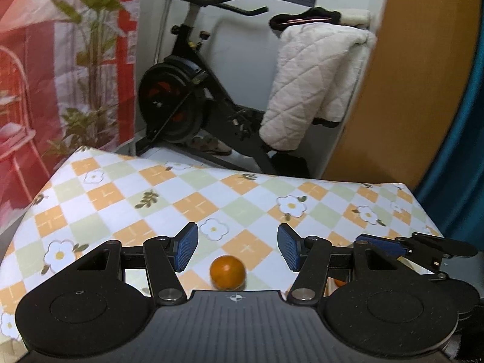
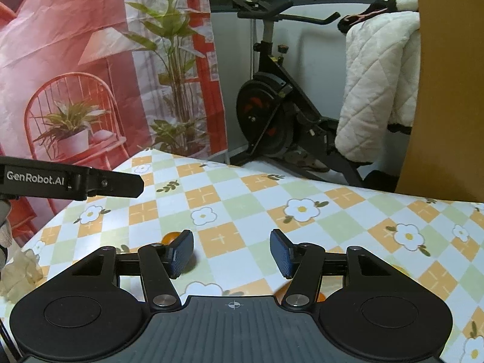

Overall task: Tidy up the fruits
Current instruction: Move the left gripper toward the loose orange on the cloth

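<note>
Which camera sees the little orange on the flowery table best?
The left wrist view. There the orange sits whole on the tablecloth, below the gap between the open left tongs. In the right wrist view only an orange sliver peeks out behind a pad of the right tongs.

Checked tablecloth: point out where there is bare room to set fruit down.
The checked tablecloth is bare from the open left gripper out to its far edge by the exercise bike. It is crowded near the camera, around the orange and the right gripper.
</note>
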Demonstrator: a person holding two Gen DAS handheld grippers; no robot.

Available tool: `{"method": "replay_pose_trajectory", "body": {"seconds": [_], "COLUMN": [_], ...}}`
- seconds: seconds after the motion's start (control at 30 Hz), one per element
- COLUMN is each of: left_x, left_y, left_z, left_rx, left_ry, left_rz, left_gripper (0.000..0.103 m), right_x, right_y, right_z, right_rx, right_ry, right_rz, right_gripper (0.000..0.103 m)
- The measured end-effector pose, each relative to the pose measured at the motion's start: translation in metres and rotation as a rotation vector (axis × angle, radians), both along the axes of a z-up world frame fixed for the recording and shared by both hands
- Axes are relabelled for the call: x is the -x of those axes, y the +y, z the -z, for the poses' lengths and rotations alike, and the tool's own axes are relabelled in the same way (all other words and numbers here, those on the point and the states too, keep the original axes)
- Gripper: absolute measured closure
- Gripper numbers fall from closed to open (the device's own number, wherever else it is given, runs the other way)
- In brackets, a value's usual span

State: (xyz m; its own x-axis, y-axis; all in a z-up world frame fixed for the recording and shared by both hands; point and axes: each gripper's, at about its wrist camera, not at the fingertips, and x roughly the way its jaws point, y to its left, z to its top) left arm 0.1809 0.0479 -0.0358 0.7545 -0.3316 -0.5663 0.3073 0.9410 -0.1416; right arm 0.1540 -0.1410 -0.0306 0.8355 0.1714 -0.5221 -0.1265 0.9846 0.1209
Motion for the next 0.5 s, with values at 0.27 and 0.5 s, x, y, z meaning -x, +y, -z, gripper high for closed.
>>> {"method": "replay_pose_trajectory", "body": {"seconds": [0.27, 0.5], "left_x": [0.0, -0.002], "left_y": [0.005, 0.006], "left_z": [0.012, 0.02], "left_rx": [-0.008, -0.007], "left_ry": [0.02, 0.037], "left_rz": [-0.012, -0.014], "left_gripper": [0.042, 0.042], "right_x": [-0.006, -0.01], "right_y": [0.005, 0.01], "right_z": [0.009, 0.016], "right_rx": [-0.008, 0.002], "right_ry": [0.024, 0.04], "right_rz": [0.0, -0.012], "right_gripper": [0.045, 0.045]}}
